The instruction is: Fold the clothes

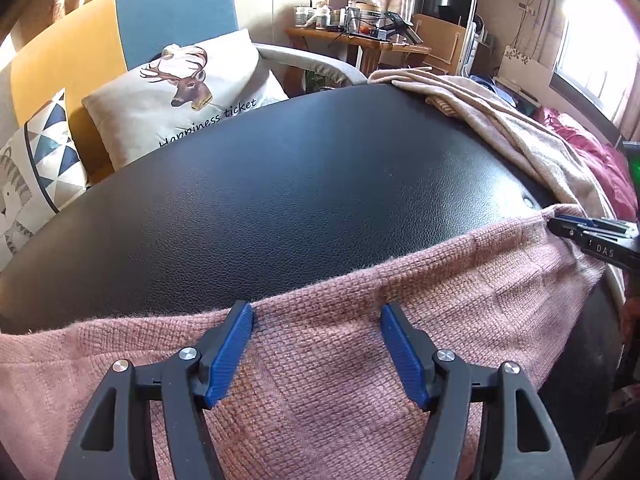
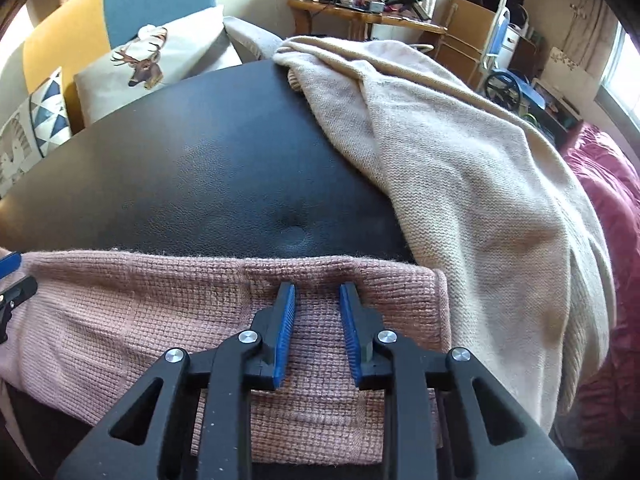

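Observation:
A pink knit sweater lies along the near edge of a black leather-covered surface. My left gripper stands over its far hem with the jaws wide apart and flat knit showing between the blue pads. My right gripper rests on the same sweater near its right end. Its jaws stand narrow, with a strip of knit between the pads and a gap still showing. In the left wrist view the right gripper touches the sweater's far right corner. A beige knit garment is draped over the surface's right side.
A sofa with a deer cushion and a patterned cushion stands behind the surface on the left. A cluttered wooden table and cardboard boxes are at the back. A maroon quilt lies to the right.

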A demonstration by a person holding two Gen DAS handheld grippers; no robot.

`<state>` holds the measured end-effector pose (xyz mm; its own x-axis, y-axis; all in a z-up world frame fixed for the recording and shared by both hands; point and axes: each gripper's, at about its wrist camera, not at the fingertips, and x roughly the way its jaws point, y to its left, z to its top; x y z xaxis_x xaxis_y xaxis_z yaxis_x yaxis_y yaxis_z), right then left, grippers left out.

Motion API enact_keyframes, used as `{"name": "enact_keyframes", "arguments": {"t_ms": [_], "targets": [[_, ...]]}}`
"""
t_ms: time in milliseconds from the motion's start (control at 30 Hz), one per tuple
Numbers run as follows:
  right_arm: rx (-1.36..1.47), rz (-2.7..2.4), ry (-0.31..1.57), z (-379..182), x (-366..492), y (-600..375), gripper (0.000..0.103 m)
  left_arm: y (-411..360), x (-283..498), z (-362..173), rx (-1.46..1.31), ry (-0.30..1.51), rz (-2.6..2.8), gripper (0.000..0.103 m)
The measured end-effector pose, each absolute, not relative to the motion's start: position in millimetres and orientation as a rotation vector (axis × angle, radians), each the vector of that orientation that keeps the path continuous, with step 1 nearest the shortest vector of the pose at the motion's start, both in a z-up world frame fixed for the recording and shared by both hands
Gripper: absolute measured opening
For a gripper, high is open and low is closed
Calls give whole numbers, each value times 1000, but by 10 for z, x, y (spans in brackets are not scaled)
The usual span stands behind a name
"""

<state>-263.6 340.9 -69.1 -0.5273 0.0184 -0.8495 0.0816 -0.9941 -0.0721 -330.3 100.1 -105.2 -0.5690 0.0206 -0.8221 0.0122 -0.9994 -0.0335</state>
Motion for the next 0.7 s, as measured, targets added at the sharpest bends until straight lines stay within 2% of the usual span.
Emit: {"name": "enact_keyframes", "arguments": {"t_ms": [100,167,333,400,433,600,700], "targets": [[1377,-2701,171,-509,-2542,3143,30,976,-3310,-1023,-1464,-87,2774,69],[1337,-2647,205,-500,-2522,2923,49,942,-3327,-1011,-1469,-126,2776,69],[1384,-2532,293,-758,-2585,2574,50,916,-3366,-1033,-1475,-120,2786,69],[1387,-2540,257,-852,-2610,2621,53,922,-3370,-1056,-1470,-92,2786,69],[1386,-2546,240,-859,-2630,2657,58,922,-3357,-1052,-1469,-91,2780,69],[1429,-2573,184,-763,-2688,2781,59,911,-3210,-972,-1475,-143,2744,69],[1335,-2634,160,-544,-2445,2885,59,914,-2999,-892,-1437,-116,2744,69]]}}
